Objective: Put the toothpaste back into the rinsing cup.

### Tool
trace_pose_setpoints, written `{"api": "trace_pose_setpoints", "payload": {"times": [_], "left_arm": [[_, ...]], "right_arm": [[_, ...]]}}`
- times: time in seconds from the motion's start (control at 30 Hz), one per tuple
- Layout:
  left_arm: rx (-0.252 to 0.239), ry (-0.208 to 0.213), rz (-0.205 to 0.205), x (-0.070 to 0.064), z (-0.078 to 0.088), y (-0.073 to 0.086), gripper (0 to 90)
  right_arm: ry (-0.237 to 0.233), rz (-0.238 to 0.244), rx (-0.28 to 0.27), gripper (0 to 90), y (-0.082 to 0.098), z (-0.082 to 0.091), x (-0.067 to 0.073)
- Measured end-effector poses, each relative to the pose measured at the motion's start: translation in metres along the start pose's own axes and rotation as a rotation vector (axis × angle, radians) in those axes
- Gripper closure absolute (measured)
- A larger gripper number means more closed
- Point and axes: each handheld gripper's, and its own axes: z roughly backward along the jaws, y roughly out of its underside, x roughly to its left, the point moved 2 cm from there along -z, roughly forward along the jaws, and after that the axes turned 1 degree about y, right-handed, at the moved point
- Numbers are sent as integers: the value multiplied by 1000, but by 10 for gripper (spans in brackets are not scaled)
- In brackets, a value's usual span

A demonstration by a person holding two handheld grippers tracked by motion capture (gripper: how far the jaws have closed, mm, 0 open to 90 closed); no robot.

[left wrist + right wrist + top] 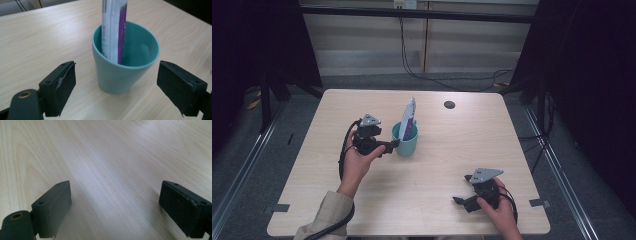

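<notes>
Nearest the person, the right tool (460,199) sits low over the front right of the bench (452,150), held in the right hand (499,205). In the right gripper view its jaws stand wide apart with nothing but bare wood between them.

Further in, the left hand (357,162) holds the left tool (396,143) level, pointing at the cup (406,141). In the left gripper view the jaws are spread wide, one to each side of the cup (125,62) and short of it, pads clear of its wall. Nothing is gripped.

The teal cup stands upright near the middle of the bench, a little left of centre. A white and purple tube (410,117) stands in it, leaning against the rim and rising well above it.

Beyond, near the far edge, there's a small dark round spot (449,104) on the bench.
</notes>
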Motion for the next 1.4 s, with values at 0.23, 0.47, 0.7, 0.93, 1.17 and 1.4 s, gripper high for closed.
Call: {"api": "trace_pose_setpoints", "payload": {"times": [0.23,0.47,0.7,0.93,1.17,1.4], "left_arm": [[29,25,-23,-3,1,11,154],[48,45,-39,-5,1,21,155],[71,62,-57,-5,0,37,156],[93,68,-50,-5,-5,55,158],[115,66,-50,-4,-10,73,158],[136,53,-59,-2,-10,85,158]], "right_arm": [[0,0,0,104,0,0,0],[0,0,0,104,0,0,0],[0,0,0,104,0,0,0],[0,0,0,104,0,0,0],[0,0,0,104,0,0,0],[0,0,-1,104,0,0,0]]}}
